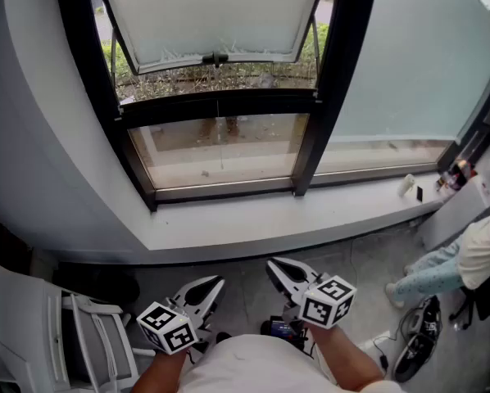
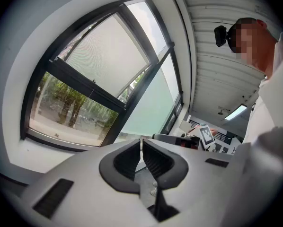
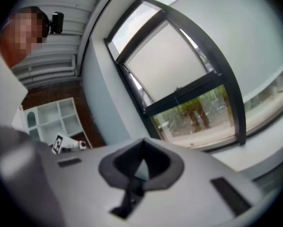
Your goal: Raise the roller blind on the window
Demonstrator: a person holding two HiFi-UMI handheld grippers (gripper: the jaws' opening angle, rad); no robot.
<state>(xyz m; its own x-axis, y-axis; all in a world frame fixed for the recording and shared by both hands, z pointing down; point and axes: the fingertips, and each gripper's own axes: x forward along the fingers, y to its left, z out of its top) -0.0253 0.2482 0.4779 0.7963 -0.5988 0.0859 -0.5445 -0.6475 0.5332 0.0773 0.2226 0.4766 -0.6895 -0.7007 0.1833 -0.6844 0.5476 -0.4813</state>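
The white roller blind covers the upper part of the black-framed window, and its bottom bar carries a small dark pull in the middle. Below the bar, bare glass shows plants and ground outside. My left gripper and right gripper hang low by my body, well under the white sill, far from the blind. Both are shut with nothing between their jaws. The blind stands above the closed left gripper in the left gripper view. In the right gripper view the blind is beyond the shut right gripper.
A frosted glass pane fills the window to the right. Small items lie on the sill's right end. A white chair stands at lower left. A person stands at the right edge, with cables on the floor nearby.
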